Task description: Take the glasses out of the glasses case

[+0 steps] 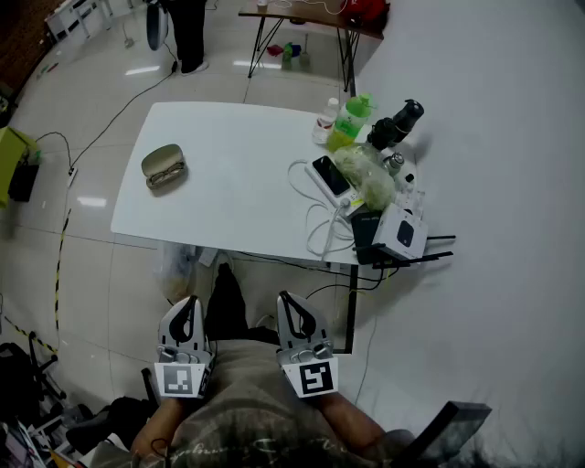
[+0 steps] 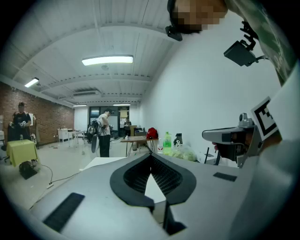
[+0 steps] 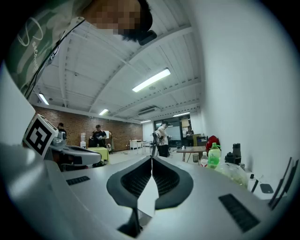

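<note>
Low in the frame, the left gripper (image 1: pixel 188 303) and right gripper (image 1: pixel 289 300) hang close to the person's body, fingers pressed together on nothing. The glasses case (image 1: pixel 164 166) lies upper left on the white table (image 1: pixel 238 183), well apart from both.

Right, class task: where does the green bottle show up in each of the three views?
Head view: the green bottle is in the upper part, right of centre.
Left gripper view: it is just right of centre, a little below mid-height.
Right gripper view: it is towards the right, below mid-height.
Shared landmark: the red bag in the background, beyond the bottle in all three.
</note>
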